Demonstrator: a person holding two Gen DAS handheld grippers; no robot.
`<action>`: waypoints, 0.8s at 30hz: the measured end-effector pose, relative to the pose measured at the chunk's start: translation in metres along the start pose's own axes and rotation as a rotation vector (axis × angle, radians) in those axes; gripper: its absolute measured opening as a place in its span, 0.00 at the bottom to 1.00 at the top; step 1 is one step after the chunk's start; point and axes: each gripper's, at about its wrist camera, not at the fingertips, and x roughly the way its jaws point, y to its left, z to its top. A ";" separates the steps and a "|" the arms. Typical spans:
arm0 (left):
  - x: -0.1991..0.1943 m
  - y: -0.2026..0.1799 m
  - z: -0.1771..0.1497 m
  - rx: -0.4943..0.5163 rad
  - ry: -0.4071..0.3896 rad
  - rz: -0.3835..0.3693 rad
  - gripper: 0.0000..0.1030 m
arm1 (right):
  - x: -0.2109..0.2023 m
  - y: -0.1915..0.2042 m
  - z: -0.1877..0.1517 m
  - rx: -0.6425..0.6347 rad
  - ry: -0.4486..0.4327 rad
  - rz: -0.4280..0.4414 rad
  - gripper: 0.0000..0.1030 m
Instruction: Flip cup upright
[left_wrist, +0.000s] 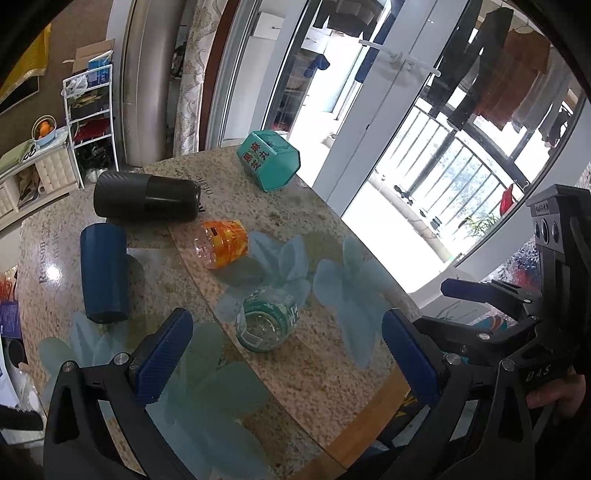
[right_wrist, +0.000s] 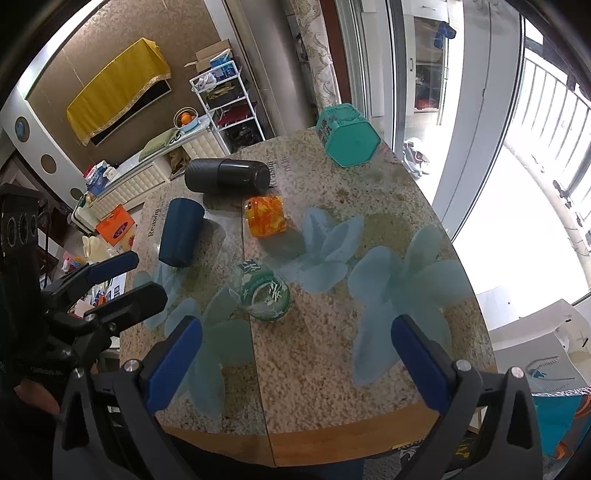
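Blue-padded fingers of the left tool (left_wrist: 286, 352) stand wide apart low over the speckled stone-pattern surface with pale blue flower prints (left_wrist: 332, 373), holding nothing. Between and just beyond them lies one clear glass cup with a green printed band (left_wrist: 266, 317), on its side with its open mouth turned toward this camera. From the right wrist view the right tool (right_wrist: 295, 360) is likewise spread open and empty, and the same cup (right_wrist: 264, 293) lies just ahead of it, touching neither tool.

Five containers are on the surface, all toppled. Beyond the cup lies one clear orange-patterned plastic jar (left_wrist: 221, 243). To its left lies one dark blue cylindrical tumbler (left_wrist: 104, 271). Behind those lies one black cylindrical flask (left_wrist: 146, 197). Farthest back, near the edge by the window, lies one teal hexagonal tin with printed characters (left_wrist: 269, 159).
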 end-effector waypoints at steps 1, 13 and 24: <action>0.000 0.000 0.000 0.002 0.001 0.001 1.00 | -0.001 0.000 0.000 0.002 -0.001 -0.002 1.00; -0.002 -0.004 0.000 0.011 -0.005 -0.026 1.00 | -0.006 0.001 0.000 0.001 -0.014 -0.009 1.00; -0.004 -0.008 -0.001 0.024 -0.009 -0.024 1.00 | -0.011 -0.002 -0.003 0.011 -0.022 -0.012 1.00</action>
